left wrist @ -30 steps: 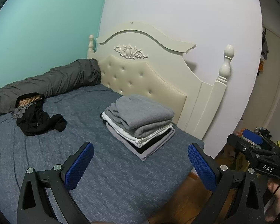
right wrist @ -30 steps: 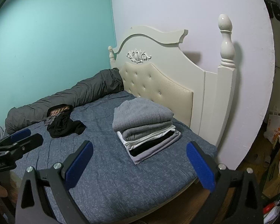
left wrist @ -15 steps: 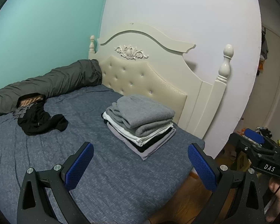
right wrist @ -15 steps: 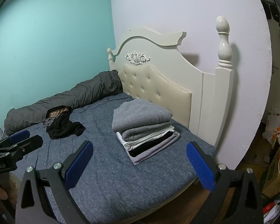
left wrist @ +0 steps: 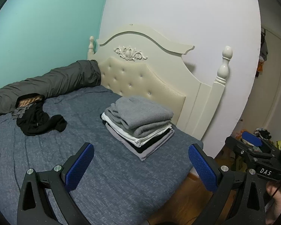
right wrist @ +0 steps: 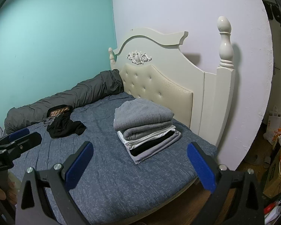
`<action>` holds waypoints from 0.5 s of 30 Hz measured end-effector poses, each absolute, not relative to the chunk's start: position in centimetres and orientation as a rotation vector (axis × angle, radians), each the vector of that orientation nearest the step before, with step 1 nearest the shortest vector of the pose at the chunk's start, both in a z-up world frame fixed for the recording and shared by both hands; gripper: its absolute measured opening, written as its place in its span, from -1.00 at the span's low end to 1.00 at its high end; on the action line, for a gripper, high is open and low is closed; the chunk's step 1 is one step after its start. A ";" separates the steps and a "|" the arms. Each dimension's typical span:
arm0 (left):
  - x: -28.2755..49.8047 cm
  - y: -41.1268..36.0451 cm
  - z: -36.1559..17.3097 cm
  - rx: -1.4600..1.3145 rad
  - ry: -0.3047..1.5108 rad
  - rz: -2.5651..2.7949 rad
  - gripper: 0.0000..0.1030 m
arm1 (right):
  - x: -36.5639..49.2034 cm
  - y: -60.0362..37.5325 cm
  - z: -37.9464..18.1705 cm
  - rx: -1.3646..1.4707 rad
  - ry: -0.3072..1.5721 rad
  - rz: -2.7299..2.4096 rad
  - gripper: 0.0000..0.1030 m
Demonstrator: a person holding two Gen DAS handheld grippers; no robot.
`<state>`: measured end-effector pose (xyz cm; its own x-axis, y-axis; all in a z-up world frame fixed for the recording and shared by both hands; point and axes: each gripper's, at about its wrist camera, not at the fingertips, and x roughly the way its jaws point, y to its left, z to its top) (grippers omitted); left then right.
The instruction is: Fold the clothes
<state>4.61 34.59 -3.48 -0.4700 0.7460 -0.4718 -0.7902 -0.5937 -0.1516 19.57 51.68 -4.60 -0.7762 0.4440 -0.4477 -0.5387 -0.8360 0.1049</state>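
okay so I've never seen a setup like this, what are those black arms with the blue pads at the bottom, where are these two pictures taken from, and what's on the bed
Those are two hand-held tools, not a robot. Each carries a camera looking out between its two blue-padded fingers. One picture comes from the left gripper, the other from the right gripper. Both are open and hold nothing. On the blue bed sits a folded stack of clothes, grey on top. Farther back lies a crumpled black garment, not yet folded, beside a long grey roll of bedding.

Bed (left wrist: 106, 178) cover's a speckled blue-grey, folded stack (left wrist: 138, 124) goes grey, white, black, grey; crumpled garment (left wrist: 40, 121) black, headboard (left wrist: 146, 78) cream, wall (left wrist: 43, 28) teal.
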 end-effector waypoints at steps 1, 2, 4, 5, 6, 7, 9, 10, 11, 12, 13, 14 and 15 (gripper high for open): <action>4.6 34.6 -3.5 -0.626 0.111 2.119 0.99 | 19.6 51.7 -4.6 -0.560 0.310 2.531 0.95; 4.6 34.7 -3.5 -0.627 0.112 2.117 0.99 | 19.6 51.7 -4.6 -0.561 0.309 2.531 0.95; 4.7 34.7 -3.6 -0.628 0.114 2.116 0.99 | 19.6 51.7 -4.6 -0.562 0.309 2.531 0.95; 4.7 34.8 -3.6 -0.626 0.116 2.116 0.99 | 19.6 51.7 -4.6 -0.562 0.310 2.531 0.95; 4.7 34.8 -3.7 -0.626 0.118 2.118 0.99 | 19.6 51.7 -4.6 -0.563 0.311 2.531 0.95; 4.7 34.8 -3.7 -0.625 0.118 2.121 0.99 | 19.6 51.7 -4.6 -0.564 0.312 2.532 0.95; 4.7 34.9 -3.7 -0.626 0.118 2.126 0.99 | 19.6 51.7 -4.6 -0.565 0.311 2.531 0.95; 4.7 34.9 -3.8 -0.625 0.118 2.129 0.99 | 19.6 51.7 -4.6 -0.565 0.311 2.531 0.95; 4.7 35.0 -3.8 -0.624 0.117 2.132 0.99 | 19.6 51.7 -4.6 -0.566 0.310 2.531 0.95; 4.7 35.0 -3.8 -0.625 0.116 2.132 0.99 | 19.6 51.7 -4.6 -0.566 0.310 2.531 0.95; 4.6 34.9 -3.8 -0.626 0.115 2.131 0.99 | 19.6 51.6 -4.6 -0.567 0.311 2.530 0.95; 4.6 34.9 -3.8 -0.627 0.115 2.131 0.99 | 19.6 51.6 -4.7 -0.568 0.312 2.530 0.95; 4.6 34.9 -3.9 -0.628 0.114 2.131 0.99 | 19.6 51.6 -4.7 -0.570 0.313 2.530 0.95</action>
<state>4.58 34.92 -3.86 -0.4799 0.7372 -0.4757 -0.7838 -0.6039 -0.1451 19.56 51.63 -4.68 -0.7743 0.4408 -0.4541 -0.5381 -0.8363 0.1057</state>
